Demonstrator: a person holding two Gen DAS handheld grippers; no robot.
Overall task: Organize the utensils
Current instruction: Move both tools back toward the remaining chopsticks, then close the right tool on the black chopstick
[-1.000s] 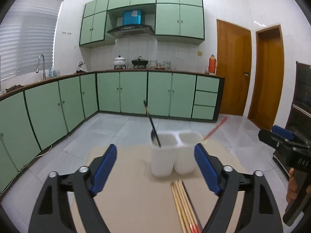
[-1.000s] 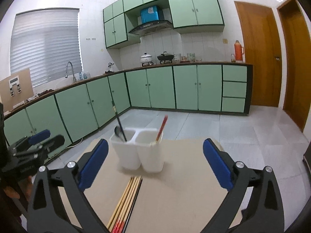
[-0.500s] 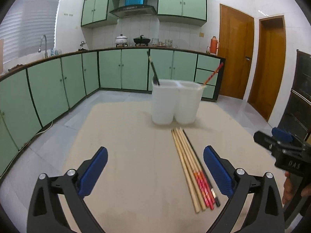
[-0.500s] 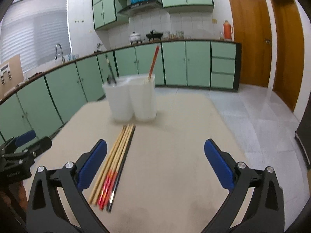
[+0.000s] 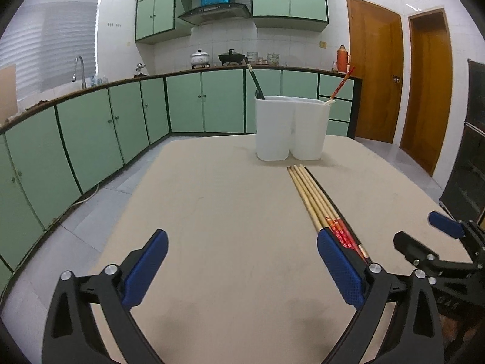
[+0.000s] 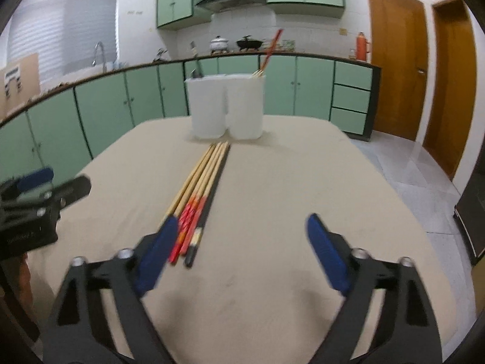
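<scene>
A bundle of wooden chopsticks with red-printed ends and one black stick [image 6: 200, 188] lies on the beige table [image 5: 218, 212], near of the white two-compartment plastic holder [image 5: 291, 129]. The right gripper [image 6: 242, 242] is unclenched and empty, its jaws just narrowing beside the printed ends. The left gripper [image 5: 242, 261] gapes wide, holding nothing. Best to slide right until the jaws straddle a single stick, then pinch near the red end

— What sort of room is this?
— A home kitchen: pale green cabinets with dark trim [image 5: 91, 139] run under a brown countertop, with more on the white tiled wall.
— Anything else?
— A curved metal tap [image 5: 79, 69], a steel range hood [image 5: 216, 12] above a white lidded pot [image 5: 200, 58] and black wok [image 5: 232, 57].
</scene>
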